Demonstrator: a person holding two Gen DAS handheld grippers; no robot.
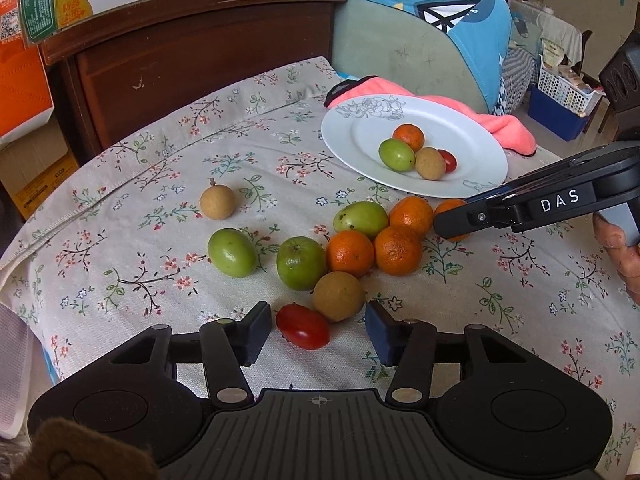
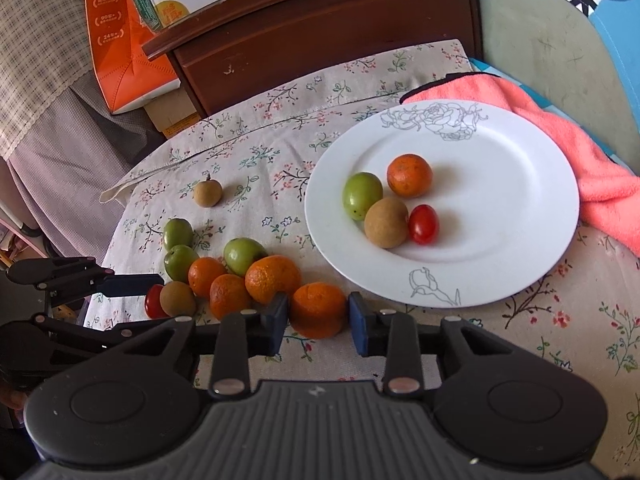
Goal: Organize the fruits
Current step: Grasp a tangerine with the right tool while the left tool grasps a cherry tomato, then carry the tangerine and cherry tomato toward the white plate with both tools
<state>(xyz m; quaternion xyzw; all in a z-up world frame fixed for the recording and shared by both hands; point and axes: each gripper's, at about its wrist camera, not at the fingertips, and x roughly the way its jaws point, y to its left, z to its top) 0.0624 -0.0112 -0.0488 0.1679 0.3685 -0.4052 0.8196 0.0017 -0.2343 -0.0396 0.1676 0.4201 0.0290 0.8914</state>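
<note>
- Sorting is partly done, I judge: the white plate (image 2: 500,264) already holds one tangerine, one green fruit, one brown longan and one cherry tomato, bunched near its middle.
- The right gripper (image 2: 318,316) has its jaws closed in on an orange tangerine (image 2: 318,310) lying on the floral tablecloth (image 2: 560,340) just in front of the plate; both blue pads appear to press its sides, so it reads as a pinch, with the fruit not yet lifted.
- That tangerine sits at the near end of the loose cluster, closest to the plate, so the way across looks open.
- The left gripper (image 1: 320,326) has its jaws partly spread around a red cherry tomato (image 1: 303,326); gaps show on both sides, so nothing is pinched.
- A brown longan (image 1: 338,296) touches the tomato from behind and lies between the pads, so it could get nudged or caught.
- Three more tangerines and three green fruits crowd behind it, and a lone stemmed longan (image 1: 217,201) lies well apart to the left.
- A pink towel (image 2: 560,132) lies under the plate's far edge.
</note>
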